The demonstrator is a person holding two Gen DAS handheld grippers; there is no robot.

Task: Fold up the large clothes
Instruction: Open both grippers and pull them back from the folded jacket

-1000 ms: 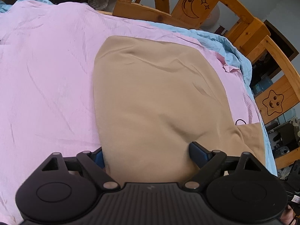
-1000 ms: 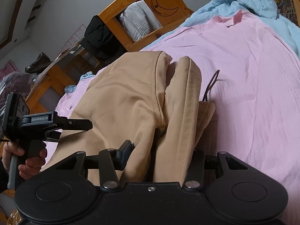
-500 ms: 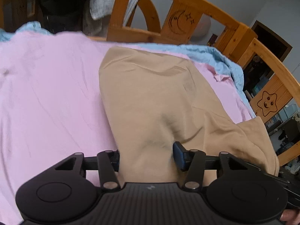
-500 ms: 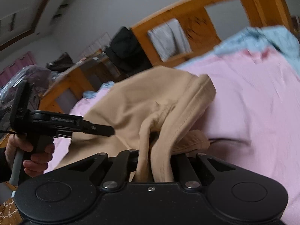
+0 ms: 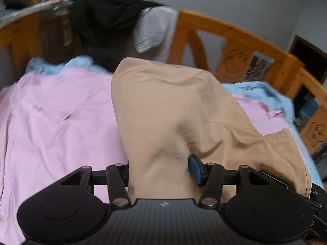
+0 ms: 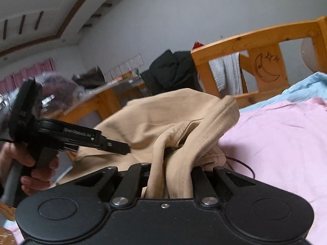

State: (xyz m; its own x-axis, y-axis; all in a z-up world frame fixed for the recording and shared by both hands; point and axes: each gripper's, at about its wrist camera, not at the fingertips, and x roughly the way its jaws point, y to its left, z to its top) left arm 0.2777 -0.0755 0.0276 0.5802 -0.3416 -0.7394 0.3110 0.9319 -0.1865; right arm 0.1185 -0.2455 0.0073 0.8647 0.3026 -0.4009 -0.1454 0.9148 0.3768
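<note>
A large tan garment lies partly lifted off the pink sheet. My left gripper has a bunched edge of it between its blue pads; its jaws are opening slightly, but the cloth is still pinched. In the right wrist view the tan garment hangs in folds, and my right gripper is shut on a thick seamed hem, its fingertips hidden by the fabric. The left gripper, held by a hand, bites the garment's far edge.
A wooden bed rail with a carved moon and star runs along the back and right. Black clothes and a white cloth hang over it. A light blue blanket lies under the pink sheet.
Both grippers closed on the tan garment and rose with it. The cloth has lifted off the sheet, and both views tilted up toward the rail and wall.
</note>
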